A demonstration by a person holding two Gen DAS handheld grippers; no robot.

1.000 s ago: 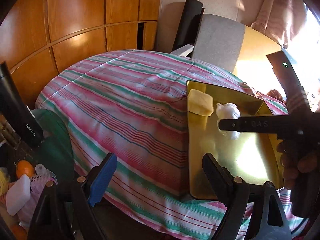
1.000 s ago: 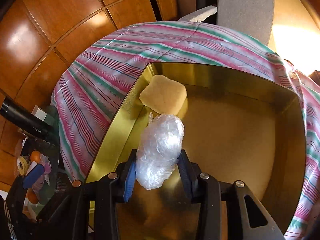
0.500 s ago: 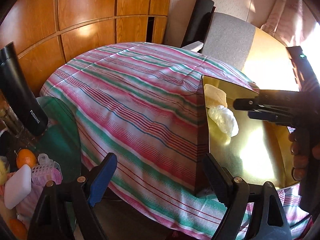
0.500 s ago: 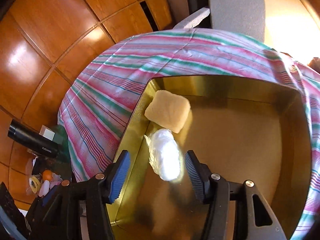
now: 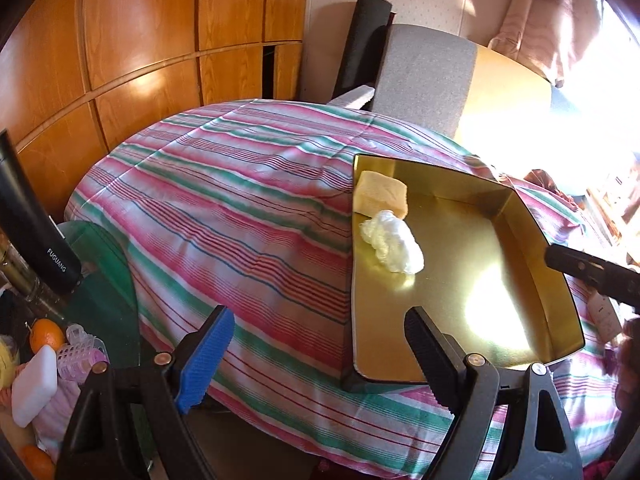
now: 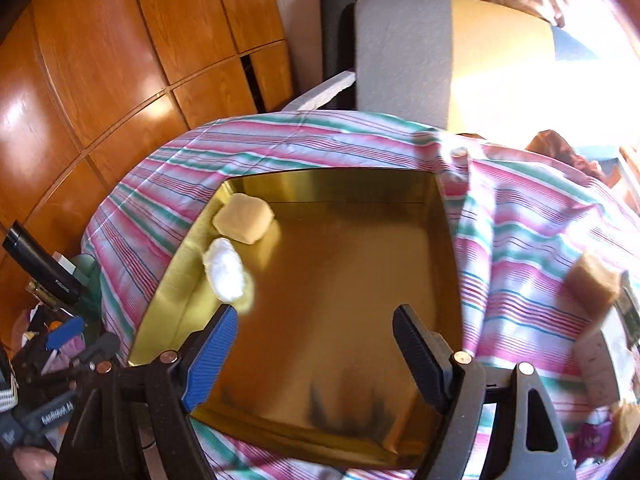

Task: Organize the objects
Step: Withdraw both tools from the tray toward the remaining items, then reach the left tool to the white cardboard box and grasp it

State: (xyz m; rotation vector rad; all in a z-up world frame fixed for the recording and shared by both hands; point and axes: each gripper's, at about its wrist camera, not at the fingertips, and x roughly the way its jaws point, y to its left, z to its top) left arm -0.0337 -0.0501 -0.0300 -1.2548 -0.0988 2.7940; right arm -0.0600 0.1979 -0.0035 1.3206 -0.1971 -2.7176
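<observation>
At the far left, beside the bench, a heap of items is waiting: an orange point(image 5: 47, 334), a white bar point(image 5: 34, 385), a pink ridged roller point(image 5: 82, 362), and a tall matte black flask point(image 5: 32, 224) standing over them. The left claw point(image 5: 316, 354) is hanging over the near edge of the striped cloth point(image 5: 240, 216), its jaws spread wide and gripping nothing.

Moving rightward, the gold tray point(image 6: 360, 432) is sitting on the soft, quilted-looking cloth; its metal is glossy and mirror-like, with low upright walls. The plastic-wrapped bundle point(image 6: 227, 276), which a second ago was pinched in the right claw, is now lying free on the tray floor near the left wall, just beside the pale yellow sponge block point(image 6: 244, 218) in the far-left corner. The bundle looks crinkly, lumpy and light; the sponge looks porous, with rounded corners.

The right claw point(image 6: 314, 352) is pulling back above the tray, jaws apart and empty. So a second item appears delivered, and the remaining pile probably comes next. Further right, a tan spongy block point(image 6: 592, 284) is sitting at the cloth's edge.
</observation>
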